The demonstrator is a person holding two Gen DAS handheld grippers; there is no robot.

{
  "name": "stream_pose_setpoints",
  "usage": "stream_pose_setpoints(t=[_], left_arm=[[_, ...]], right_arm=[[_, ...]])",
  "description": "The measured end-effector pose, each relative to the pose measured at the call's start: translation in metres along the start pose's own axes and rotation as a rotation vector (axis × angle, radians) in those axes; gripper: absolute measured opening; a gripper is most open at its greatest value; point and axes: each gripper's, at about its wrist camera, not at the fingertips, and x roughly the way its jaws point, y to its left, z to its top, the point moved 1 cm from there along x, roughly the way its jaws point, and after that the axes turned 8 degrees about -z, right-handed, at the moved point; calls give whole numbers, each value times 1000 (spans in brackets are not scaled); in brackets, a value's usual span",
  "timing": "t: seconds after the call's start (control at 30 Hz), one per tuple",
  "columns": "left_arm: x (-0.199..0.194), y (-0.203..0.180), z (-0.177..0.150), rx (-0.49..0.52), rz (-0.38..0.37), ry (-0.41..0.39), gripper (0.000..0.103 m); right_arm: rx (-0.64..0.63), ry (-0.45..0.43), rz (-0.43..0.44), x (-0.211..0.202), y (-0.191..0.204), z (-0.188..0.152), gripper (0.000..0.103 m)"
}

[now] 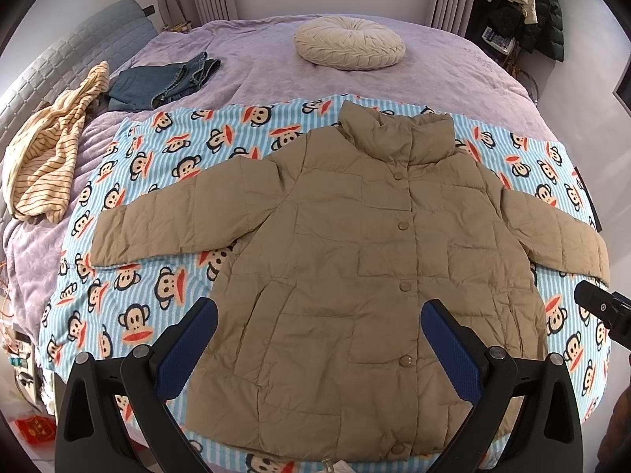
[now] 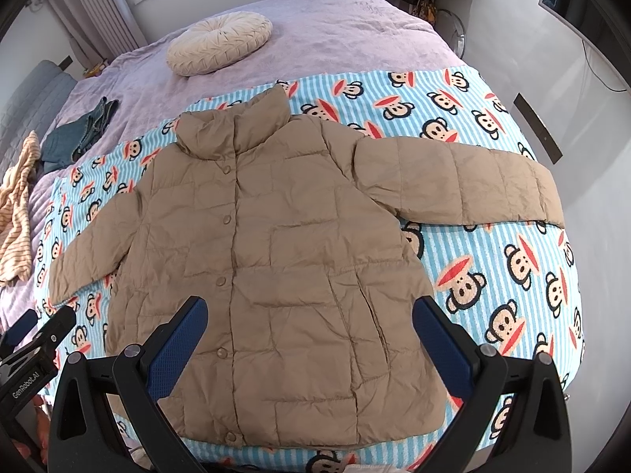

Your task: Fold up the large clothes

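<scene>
Khaki quilted nylon fills my left wrist view: the puffer jacket (image 1: 355, 260) lies flat and face up on the monkey-print blanket (image 1: 150, 276), buttoned shut with round snaps down the placket, its stand collar puffed up at 12 o'clock and both sleeves spread out toward 9 and 3. My left gripper (image 1: 319, 339) hangs over the lower hem with jaws spread wide and nothing between them; its blue textured pads (image 1: 185, 351) frame the coat's bottom half. At 3 o'clock I see a black edge of my right gripper (image 1: 603, 311). Beyond the blanket, the fuzzy lilac bedspread (image 1: 252, 63) carries a round pleated cream cushion (image 1: 349, 41) at 12, folded denim jeans (image 1: 165, 81) at 10, and a crumpled yellow striped garment (image 1: 51, 149) at 9. From my right wrist view, the same jacket (image 2: 268, 260) sits slightly left of centre, its crinkled shell stitched in blocky rectangles, one sleeve reaching to 3 o'clock near the edge of the blanket (image 2: 512, 260). The right gripper (image 2: 311, 335) is likewise wide open above the hem, empty. The left gripper (image 2: 31, 354) shows at 8 o'clock, and the cushion (image 2: 219, 41) at 11.
</scene>
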Motion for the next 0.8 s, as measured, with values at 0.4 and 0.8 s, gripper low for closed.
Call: stream_pose_setpoints(t=[0.4, 0.8], left_arm=[[12, 35, -6, -70, -66, 61, 103], [68, 151, -24, -330, -63, 93, 103]], right_arm=[[-41, 77, 20, 7, 23, -6, 103], [-35, 187, 144, 60, 82, -23, 103]])
